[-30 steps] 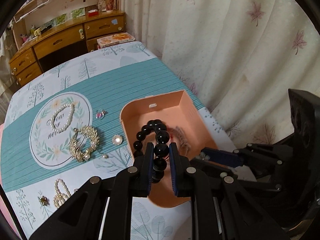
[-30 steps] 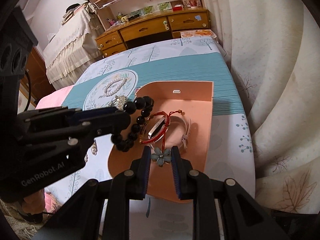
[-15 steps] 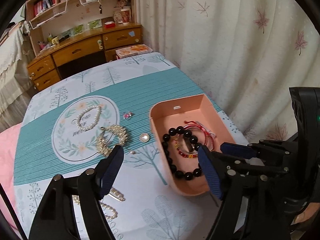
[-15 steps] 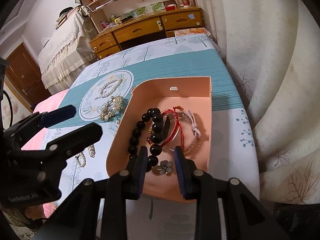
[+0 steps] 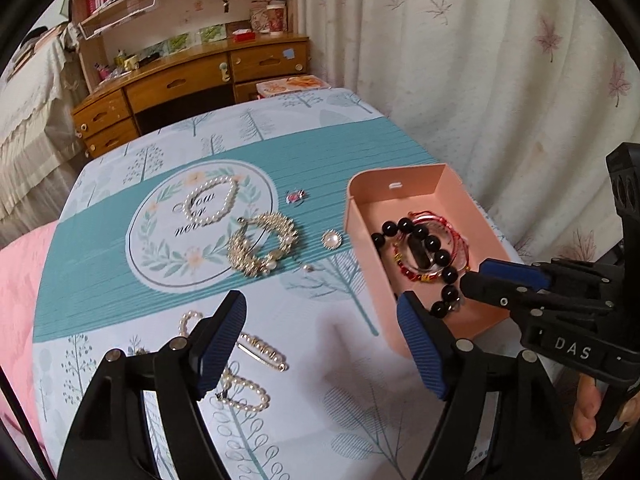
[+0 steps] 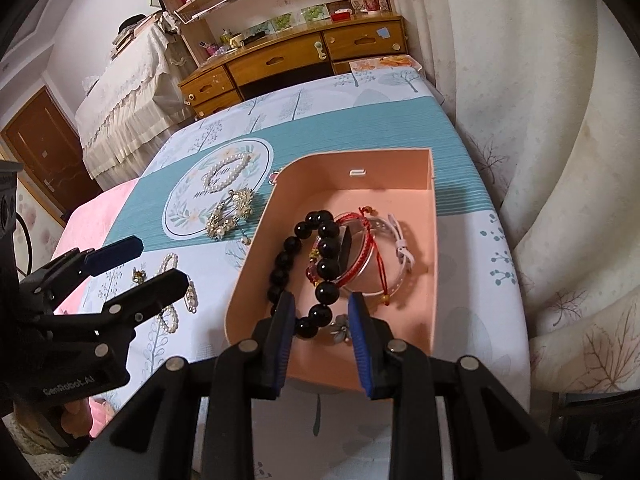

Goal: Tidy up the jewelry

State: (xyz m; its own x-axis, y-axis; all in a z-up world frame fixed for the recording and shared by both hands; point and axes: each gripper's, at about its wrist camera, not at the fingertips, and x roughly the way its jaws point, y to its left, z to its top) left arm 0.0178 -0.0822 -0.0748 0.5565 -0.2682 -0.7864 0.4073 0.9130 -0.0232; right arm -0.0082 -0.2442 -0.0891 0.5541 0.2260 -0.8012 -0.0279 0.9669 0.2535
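Pink tray [image 5: 434, 184]: the landmark, standing on the table [image 5: 360, 420] at its curtain side, long axis running away from the cameras.

Black bead bracelet [image 6: 316, 276]: lies inside the pink tray, along its left half, draped over the other pieces; its near end sits between the tips of the right gripper's fingers, with no visible contact on either side.

Red cord bracelet [image 6: 368, 248] and white strap bracelet [image 6: 400, 252]: inside the pink tray, right of the black beads, overlapping each other.

Flower charm [image 6: 340, 326]: inside the pink tray at its near wall, just beside the right gripper's right finger.

Right gripper [image 6: 322, 328]: fingers moderately spread, tips over the near end of the pink tray, holding nothing.

Left gripper [image 5: 320, 340]: fingers spread wide and empty, over the table just left of the pink tray; its right finger tip is close to the tray's near left corner.

Gold pearl brooch [image 5: 262, 246]: on the table, left of the pink tray.

Pearl bracelet [image 5: 212, 204]: on the round printed emblem, farther left of the pink tray.

Round pearl earring [image 5: 331, 239]: on the table, just beside the pink tray's left wall.

Pearl hair clip [image 5: 262, 350] and pearl strand [image 5: 244, 394]: on the table, well left of the pink tray, near the left gripper's left finger.
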